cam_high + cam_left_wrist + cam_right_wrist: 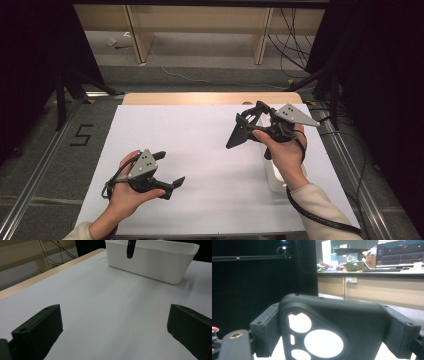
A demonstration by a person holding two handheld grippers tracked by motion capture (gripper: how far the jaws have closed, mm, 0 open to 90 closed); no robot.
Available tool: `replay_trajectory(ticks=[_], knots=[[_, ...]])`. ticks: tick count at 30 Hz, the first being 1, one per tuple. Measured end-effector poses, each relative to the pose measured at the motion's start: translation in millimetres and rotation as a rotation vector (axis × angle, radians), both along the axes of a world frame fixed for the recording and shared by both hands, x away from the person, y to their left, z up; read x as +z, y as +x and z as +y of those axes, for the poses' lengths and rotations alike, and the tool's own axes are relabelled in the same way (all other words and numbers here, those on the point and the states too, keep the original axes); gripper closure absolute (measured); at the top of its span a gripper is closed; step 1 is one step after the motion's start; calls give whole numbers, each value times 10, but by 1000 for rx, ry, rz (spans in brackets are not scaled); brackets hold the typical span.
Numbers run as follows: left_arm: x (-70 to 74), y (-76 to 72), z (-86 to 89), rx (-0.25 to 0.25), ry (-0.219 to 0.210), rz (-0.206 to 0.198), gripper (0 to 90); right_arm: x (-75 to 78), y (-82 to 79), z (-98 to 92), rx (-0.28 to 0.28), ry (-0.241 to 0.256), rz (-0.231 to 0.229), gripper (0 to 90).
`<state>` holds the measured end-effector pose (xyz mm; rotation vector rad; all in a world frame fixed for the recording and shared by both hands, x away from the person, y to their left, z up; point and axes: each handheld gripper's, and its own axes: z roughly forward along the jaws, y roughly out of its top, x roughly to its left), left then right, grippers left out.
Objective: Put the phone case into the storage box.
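A black phone case (pixel 362 325) with round camera cutouts is clamped between the jaws of my right gripper (pixel 334 330). From above, the right gripper (pixel 251 119) is raised over the right side of the white table sheet (pixel 200 150), and the case (pixel 238 133) points down to the left. A white bin (pixel 274 176) lies under that hand, partly hidden by it. My left gripper (pixel 170 168) rests low at the near left, open, with nothing between its jaws. In its own view the left gripper (pixel 113 332) faces the white bin (pixel 150 262) across bare sheet.
A dark narrow strip (pixel 130 248) hangs at the bin's far rim. The sheet lies on a wooden tabletop (pixel 210 98) whose edge shows at the back. Black frames and cables stand at both sides, and a floor mark "5" (pixel 82 135) is at the left.
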<state>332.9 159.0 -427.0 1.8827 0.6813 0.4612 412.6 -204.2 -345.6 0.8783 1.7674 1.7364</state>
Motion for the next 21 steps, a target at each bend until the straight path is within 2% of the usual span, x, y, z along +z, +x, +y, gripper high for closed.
replay_trajectory(ticks=[21], knots=[[-3,3,2,0,2,-1,0,72,25,-148,-41,23,-16,158]])
